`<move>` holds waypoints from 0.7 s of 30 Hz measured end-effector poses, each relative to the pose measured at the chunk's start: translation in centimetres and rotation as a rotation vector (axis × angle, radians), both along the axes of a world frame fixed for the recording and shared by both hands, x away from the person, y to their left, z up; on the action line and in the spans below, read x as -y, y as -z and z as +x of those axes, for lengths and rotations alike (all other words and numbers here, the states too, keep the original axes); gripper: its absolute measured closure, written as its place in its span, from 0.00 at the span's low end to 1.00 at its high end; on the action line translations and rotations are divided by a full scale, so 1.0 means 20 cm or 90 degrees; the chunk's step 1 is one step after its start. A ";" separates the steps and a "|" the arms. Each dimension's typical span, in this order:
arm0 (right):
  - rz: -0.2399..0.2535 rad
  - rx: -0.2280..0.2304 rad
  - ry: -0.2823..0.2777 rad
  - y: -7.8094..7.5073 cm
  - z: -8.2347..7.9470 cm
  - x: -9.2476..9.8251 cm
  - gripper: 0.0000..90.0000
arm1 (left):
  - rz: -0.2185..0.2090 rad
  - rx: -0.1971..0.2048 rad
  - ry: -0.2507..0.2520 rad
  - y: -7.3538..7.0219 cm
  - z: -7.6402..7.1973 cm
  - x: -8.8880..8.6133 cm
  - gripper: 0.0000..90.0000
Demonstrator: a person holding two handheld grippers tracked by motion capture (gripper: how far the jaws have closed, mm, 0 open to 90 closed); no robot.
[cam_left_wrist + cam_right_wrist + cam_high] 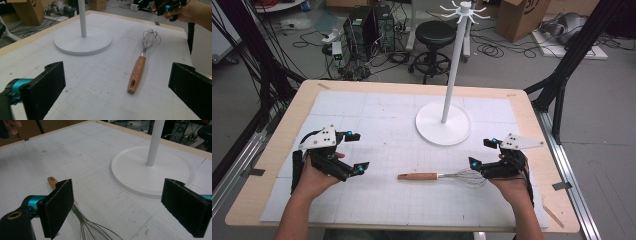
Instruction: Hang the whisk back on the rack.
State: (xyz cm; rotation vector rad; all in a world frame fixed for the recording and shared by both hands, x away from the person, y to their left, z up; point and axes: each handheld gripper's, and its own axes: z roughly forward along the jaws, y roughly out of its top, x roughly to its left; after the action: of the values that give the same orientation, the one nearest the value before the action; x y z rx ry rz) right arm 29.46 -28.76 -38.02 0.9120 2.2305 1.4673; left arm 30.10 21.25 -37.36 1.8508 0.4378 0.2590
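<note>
Two grippers, both wide open, nothing held. Whisk (pixel 442 176) lies flat on the bench (pixel 272 150), mid-front, wood handle toward the left gripper (pixel 358 151), wire head toward the right gripper (pixel 479 153). Right gripper sits just beside the wire head, lower jaw close to the wires; in the right gripper view the whisk passes under the left-hand jaw rather than between the two. Left gripper is apart from the handle end, aimed toward it across the mat. Stand (pixel 443 122) with hooked top is behind the whisk, base near it, not touching.

Likely job: pick up the whisk, hang it on the stand.

Risks, as judgement:
- Grabbing the wire head: wires flex, so the jaws may slip or squash them and the whisk would droop.
- Handle is round and smooth; an off-centre pinch could roll it or let it pivot, with the head end pulling it down.
- Whisk lies flat, so a jaw has to scrape the mat to get under; it may just push the whisk away.
- Hang hole in the handle end is small and the hooks thin, so a miss is easy.
- Bumping the pole could rock the stand.
</note>
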 end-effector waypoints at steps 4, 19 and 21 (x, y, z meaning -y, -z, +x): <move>0.000 0.002 -0.001 0.00 -0.01 0.00 0.11 | 0.005 0.003 -0.005 0.00 -0.01 -0.01 0.02; -0.021 0.002 -0.028 -0.05 0.03 -0.09 0.11 | 0.004 0.008 -0.013 -0.01 -0.03 -0.08 0.02; -0.024 0.004 -0.033 -0.06 0.03 -0.11 0.11 | -0.001 0.008 -0.019 -0.01 -0.03 -0.10 0.02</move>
State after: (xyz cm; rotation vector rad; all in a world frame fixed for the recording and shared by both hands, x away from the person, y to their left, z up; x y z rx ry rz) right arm 30.14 -26.54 -36.74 0.8435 2.2858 1.4426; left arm 29.53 23.15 -37.13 1.8413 0.4567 0.2906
